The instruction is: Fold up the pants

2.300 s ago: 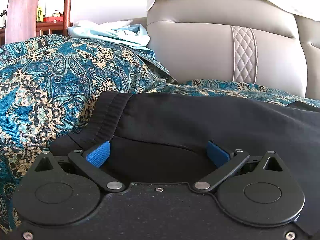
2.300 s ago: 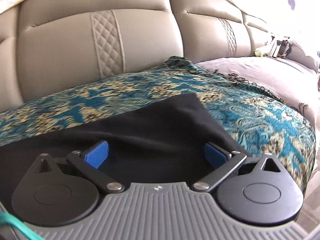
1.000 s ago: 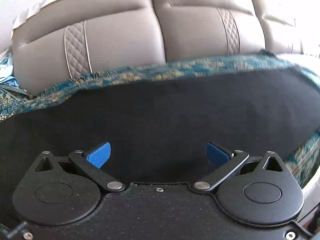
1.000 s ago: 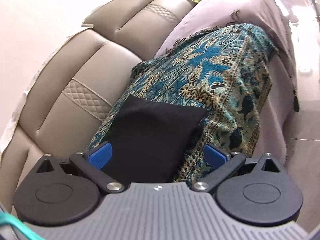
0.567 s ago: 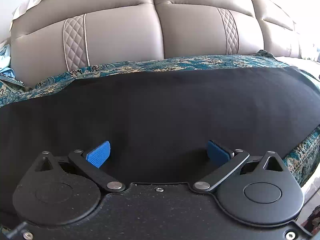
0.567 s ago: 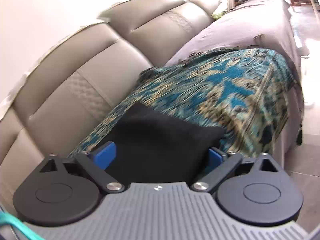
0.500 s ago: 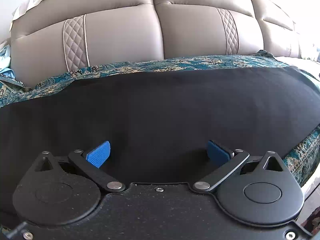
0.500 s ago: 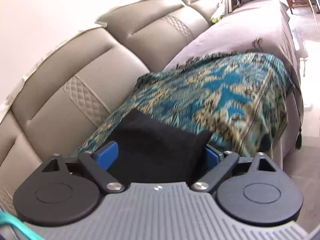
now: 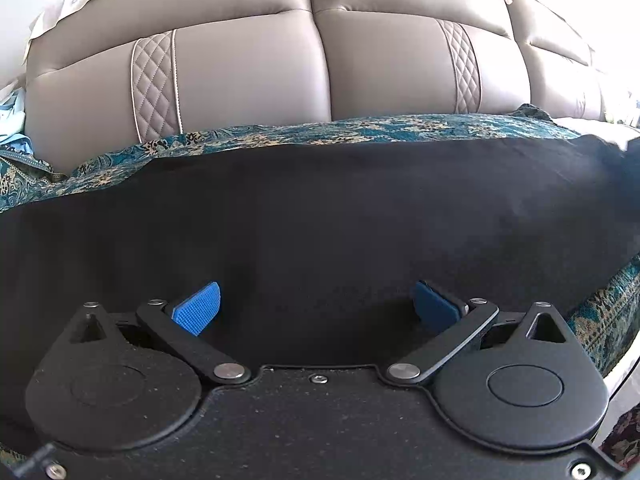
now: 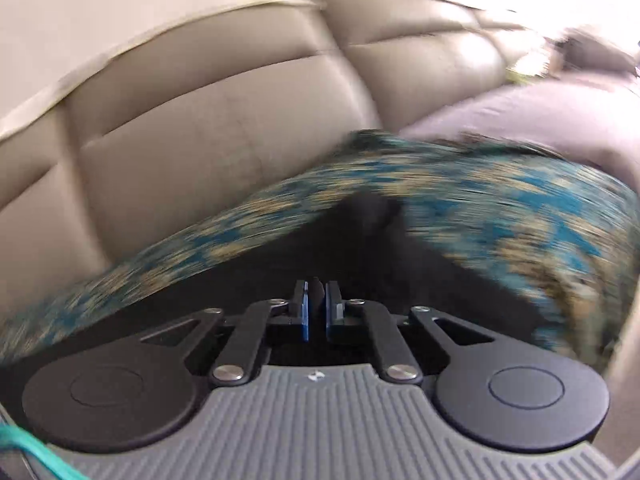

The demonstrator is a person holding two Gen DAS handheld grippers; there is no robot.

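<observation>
Black pants point(image 9: 320, 208) lie flat on the patterned throw point(image 9: 400, 126); we see our left gripper point(image 9: 316, 308) spread wide just above them. Right gripper point(image 10: 316, 308) is closing, pinching their bunched end.

The right wrist view is smeared by motion: the patterned throw point(image 10: 500, 208) is reduced to streaks. Black pants point(image 9: 320, 216) are cut off by both side edges of the left wrist view. Cloth between the right tool's point(image 10: 316, 312) closing jaws cannot be confirmed.
</observation>
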